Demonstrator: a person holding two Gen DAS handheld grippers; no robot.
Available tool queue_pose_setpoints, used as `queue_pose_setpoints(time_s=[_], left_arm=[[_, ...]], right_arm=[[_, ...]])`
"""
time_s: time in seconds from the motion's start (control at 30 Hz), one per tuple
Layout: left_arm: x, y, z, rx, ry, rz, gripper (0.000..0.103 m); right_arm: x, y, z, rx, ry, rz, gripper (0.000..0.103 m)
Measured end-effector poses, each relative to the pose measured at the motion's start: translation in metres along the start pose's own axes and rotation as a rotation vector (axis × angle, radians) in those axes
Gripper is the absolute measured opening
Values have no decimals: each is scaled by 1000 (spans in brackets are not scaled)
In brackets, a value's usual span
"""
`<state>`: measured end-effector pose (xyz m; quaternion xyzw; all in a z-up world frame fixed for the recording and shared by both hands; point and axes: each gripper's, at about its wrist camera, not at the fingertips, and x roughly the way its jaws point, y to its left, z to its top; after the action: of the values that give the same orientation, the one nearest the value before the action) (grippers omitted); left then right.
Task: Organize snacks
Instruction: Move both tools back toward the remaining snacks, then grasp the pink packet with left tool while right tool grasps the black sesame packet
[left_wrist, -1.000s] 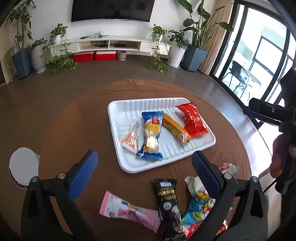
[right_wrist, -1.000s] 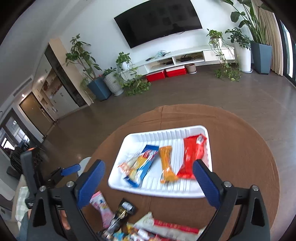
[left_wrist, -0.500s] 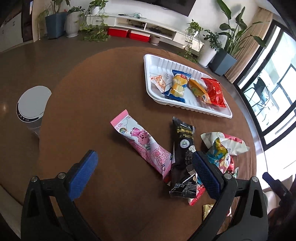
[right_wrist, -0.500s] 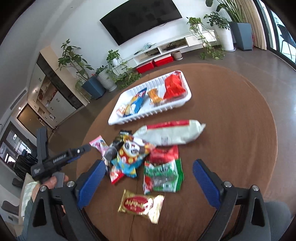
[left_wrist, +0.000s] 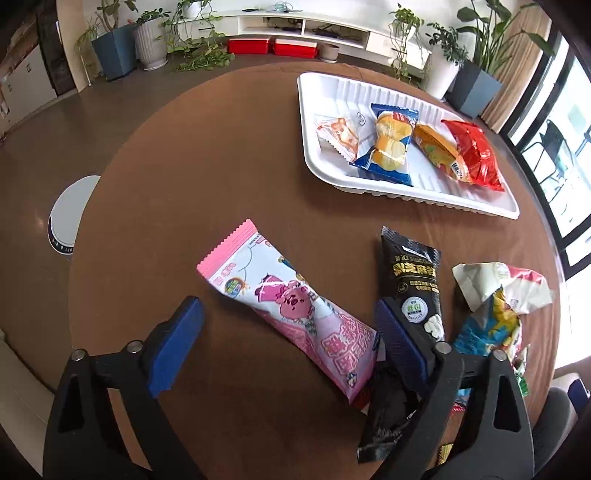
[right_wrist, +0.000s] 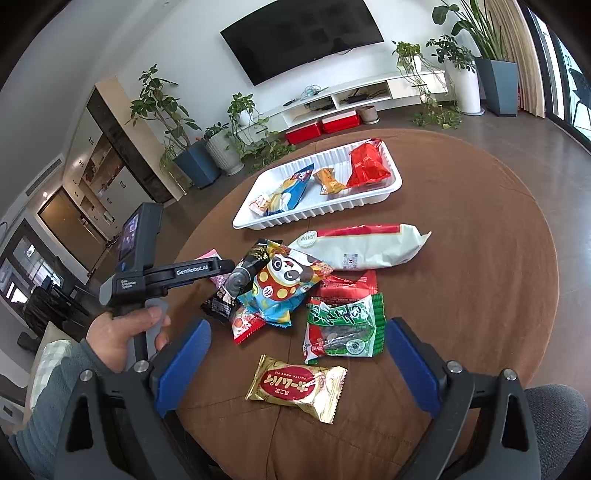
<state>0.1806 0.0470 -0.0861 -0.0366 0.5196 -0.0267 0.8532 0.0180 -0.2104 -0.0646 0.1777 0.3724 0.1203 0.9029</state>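
White ribbed tray (left_wrist: 369, 86) at far side of brown round table (left_wrist: 184, 166) holds four packs so far: small orange-white pack (left_wrist: 338, 134), blue bread pack (left_wrist: 389, 142), orange pack (left_wrist: 434, 147), red pack (left_wrist: 471, 153). Rest unsorted near me: pink wrapper (left_wrist: 295, 306), black bar (left_wrist: 413, 284), panda bag (right_wrist: 284, 284), long white pack (right_wrist: 365, 245), green pack (right_wrist: 343, 328), gold pie (right_wrist: 295, 386), some red ones under pile. My left gripper (left_wrist: 284, 343) closing around pink wrapper, pads not yet pressing. My right gripper (right_wrist: 295, 354) spread wide, empty, above gold pie. Judge under half done.
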Motion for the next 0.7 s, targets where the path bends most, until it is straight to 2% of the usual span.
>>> queue_pose_setpoints(time_s=[0.03,0.1,0.3,0.57,0.67,0.7], left_arm=[[5,1,3,2,8,1,78],[10,2,5,10,18,-1,67],[11,3,4,48,20,10,62],[9,-1,0,129,43,-10,62],[9,-5,-1,159,47,-22,52],[8,-6,-1,171,49,-24,44]], right_arm=[[1,-1,0,2,2,-2,98],[2,-1,0,0,4,-2,98],[5,-1,1,-10,8,-8,98],[7,2,1,-27,16,-7,98],[8,5,1,-39,23,-6,98],[8,6,0,-42,22,-6,97]])
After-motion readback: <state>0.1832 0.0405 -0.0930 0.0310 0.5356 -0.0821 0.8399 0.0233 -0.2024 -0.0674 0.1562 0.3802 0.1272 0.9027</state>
